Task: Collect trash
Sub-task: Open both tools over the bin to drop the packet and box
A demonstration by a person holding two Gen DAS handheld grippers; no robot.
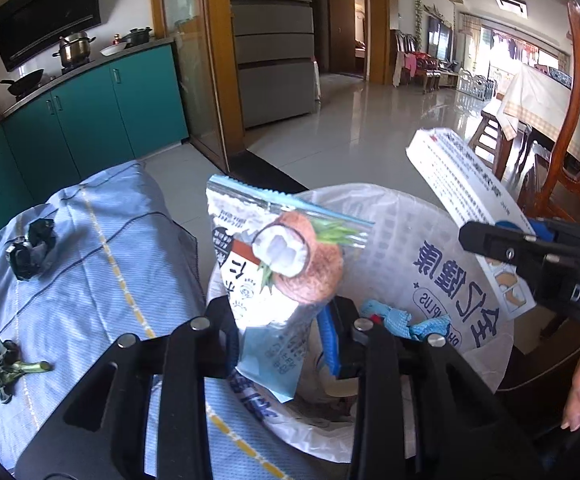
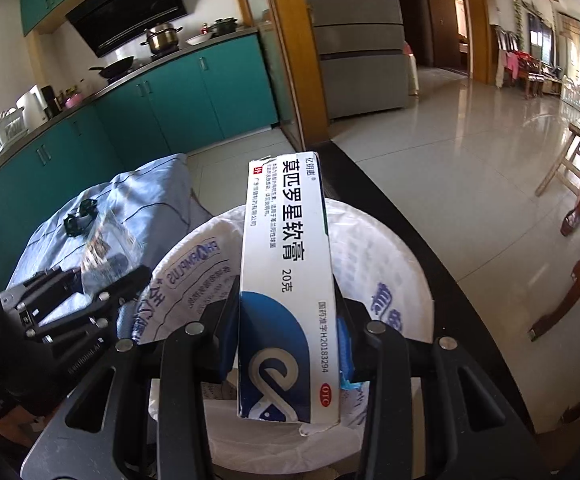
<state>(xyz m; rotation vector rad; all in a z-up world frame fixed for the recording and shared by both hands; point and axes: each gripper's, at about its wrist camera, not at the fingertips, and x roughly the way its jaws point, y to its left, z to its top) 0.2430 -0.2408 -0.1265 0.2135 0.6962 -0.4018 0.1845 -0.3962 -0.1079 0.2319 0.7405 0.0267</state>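
Observation:
My left gripper (image 1: 280,320) is shut on a coconut snack wrapper (image 1: 274,264) and holds it over the near rim of a bin lined with a white printed bag (image 1: 430,248). My right gripper (image 2: 288,312) is shut on a white and blue ointment box (image 2: 286,280) above the same bin's bag (image 2: 378,264). The box (image 1: 466,200) and the right gripper (image 1: 530,256) also show at the right of the left wrist view. The left gripper (image 2: 90,292) with its wrapper shows at the left of the right wrist view.
A table with a blue striped cloth (image 1: 102,248) lies left of the bin. On it are a crumpled black wrapper (image 1: 32,254) and vegetable scraps (image 1: 10,368). A wooden chair (image 1: 578,128) stands at the right. Teal kitchen cabinets (image 1: 90,120) are behind.

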